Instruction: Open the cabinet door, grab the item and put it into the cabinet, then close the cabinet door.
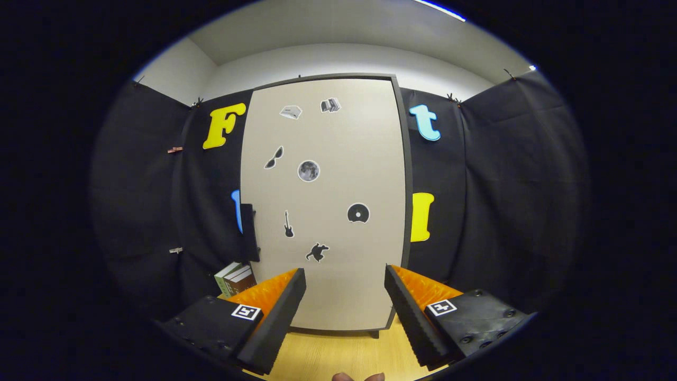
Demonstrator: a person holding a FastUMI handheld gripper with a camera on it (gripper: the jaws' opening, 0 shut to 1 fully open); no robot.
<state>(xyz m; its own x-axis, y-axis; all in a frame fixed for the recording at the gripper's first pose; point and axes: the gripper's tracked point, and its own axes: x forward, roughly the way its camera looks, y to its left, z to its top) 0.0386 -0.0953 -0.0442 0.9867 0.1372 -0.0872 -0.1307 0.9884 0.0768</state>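
Gripper (345, 288) is hovering wide open facing the closed cabinet door (325, 201); risk: fingers slipping off the dark side handle (249, 233).

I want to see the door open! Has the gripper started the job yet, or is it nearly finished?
Hardly started. Nothing looks done: the cabinet door is shut flat. The gripper is open and holds nothing, its fingers aimed at the door's lower part with floor between. The black handle on the door's left edge is untouched. The books, probably the item, sit beside the cabinet. Left: open, put books in, close.
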